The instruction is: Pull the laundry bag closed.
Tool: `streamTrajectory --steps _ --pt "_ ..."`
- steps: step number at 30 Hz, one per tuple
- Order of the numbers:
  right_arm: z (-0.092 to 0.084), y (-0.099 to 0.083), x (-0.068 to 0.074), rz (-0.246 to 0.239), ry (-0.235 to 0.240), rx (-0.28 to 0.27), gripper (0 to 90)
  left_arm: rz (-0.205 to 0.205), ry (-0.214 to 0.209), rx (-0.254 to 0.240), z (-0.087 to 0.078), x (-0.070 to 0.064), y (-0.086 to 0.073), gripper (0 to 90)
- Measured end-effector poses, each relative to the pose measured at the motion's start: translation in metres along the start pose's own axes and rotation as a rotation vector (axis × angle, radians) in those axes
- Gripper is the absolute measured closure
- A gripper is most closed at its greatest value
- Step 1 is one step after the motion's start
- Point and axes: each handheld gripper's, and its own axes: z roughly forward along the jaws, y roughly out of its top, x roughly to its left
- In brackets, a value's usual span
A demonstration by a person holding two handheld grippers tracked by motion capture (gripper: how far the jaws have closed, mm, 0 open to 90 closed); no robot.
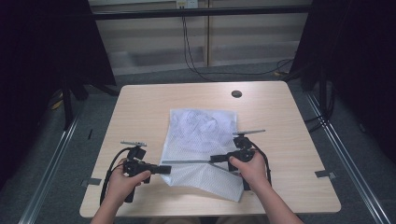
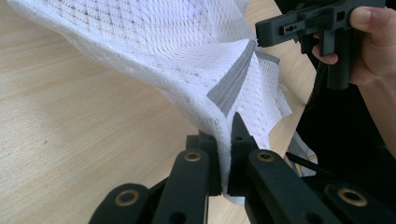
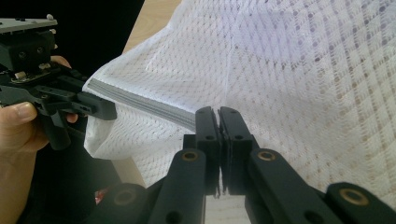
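A white mesh bag lies on the light wooden table, its near part lifted. A grey band along its edge runs taut between the two grippers. My left gripper is shut on the bag's left corner; in the left gripper view the jaws pinch the mesh where the grey band ends. My right gripper is shut on the band's other end; its jaws clamp the mesh beside the band. The two grippers point at each other.
A small black round disc sits near the table's far edge. Black cables trail over the grey floor behind the table. Dark curtains hang at both sides. Bare wood lies left and right of the bag.
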Motion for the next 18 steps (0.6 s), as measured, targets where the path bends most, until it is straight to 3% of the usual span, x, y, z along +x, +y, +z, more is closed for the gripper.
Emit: streamTrajectory --steps 13,18 --pt "-0.0003 -0.0004 -0.0004 0.001 -0.001 -0.004 87.2 -0.002 0.005 -0.003 -0.0002 -0.0002 0.0005 88.8" --pt "-0.0051 -0.0007 -0.0056 0.007 -0.022 -0.01 87.3 -0.017 -0.002 -0.012 -0.0028 0.0014 -0.0004 88.8"
